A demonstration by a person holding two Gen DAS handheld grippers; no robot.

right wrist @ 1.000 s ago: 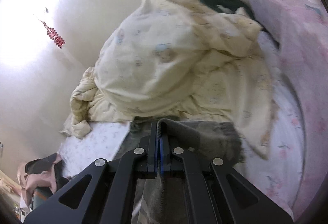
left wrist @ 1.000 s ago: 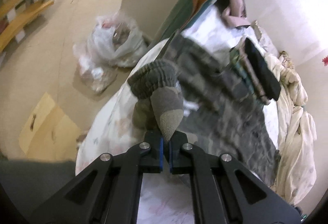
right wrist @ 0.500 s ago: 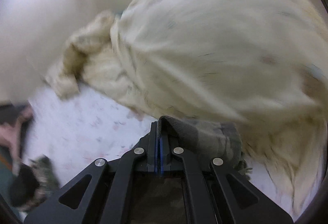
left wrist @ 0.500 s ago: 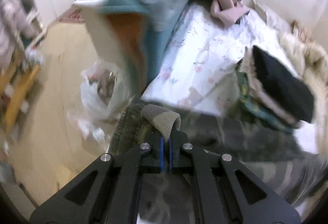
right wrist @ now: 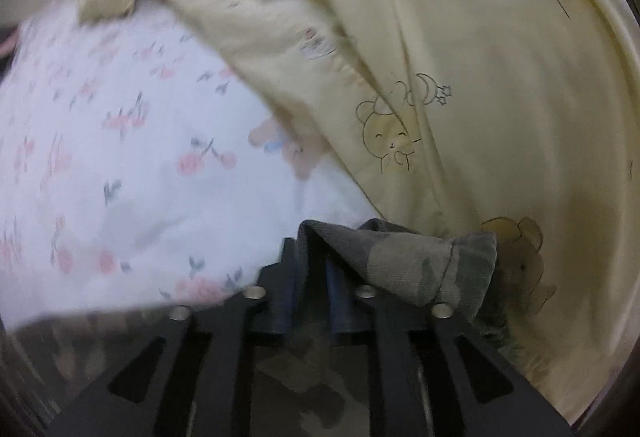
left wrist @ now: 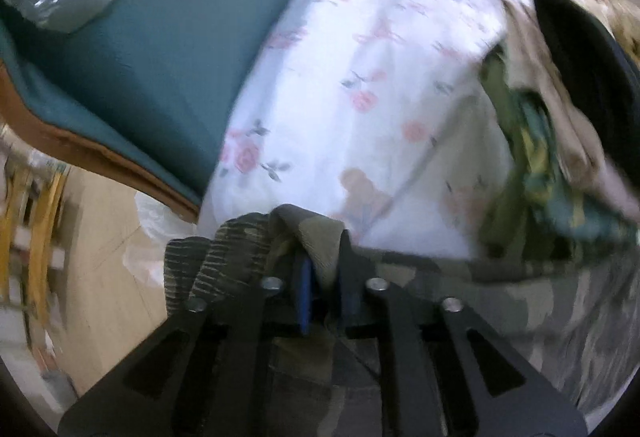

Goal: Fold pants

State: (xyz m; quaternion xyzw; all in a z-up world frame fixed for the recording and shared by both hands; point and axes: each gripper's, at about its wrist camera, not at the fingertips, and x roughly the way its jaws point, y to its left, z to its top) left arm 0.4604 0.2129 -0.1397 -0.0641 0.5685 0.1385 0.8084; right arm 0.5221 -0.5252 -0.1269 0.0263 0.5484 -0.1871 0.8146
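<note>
The camouflage pants [left wrist: 500, 289] stretch between my two grippers, low over a white flowered bedsheet [left wrist: 360, 85]. My left gripper [left wrist: 324, 277] is shut on one ribbed end of the pants, whose fabric bunches over its fingertips. My right gripper [right wrist: 316, 277] is shut on the other end of the pants [right wrist: 400, 261], a fold of which drapes over its right finger. The pants run under both grippers toward the bottom of each view.
A stack of folded clothes [left wrist: 560, 109] sits on the sheet to the right of the left gripper. A teal cushion [left wrist: 168, 49] borders the bed on the left, with floor [left wrist: 108, 245] beyond. A cream bear-print quilt [right wrist: 480, 77] lies bunched right of the right gripper.
Both grippers have swung down toward the sheet, keeping hold of the pants. The left view turned from the floor to the bed; the right moved close to the quilt.
</note>
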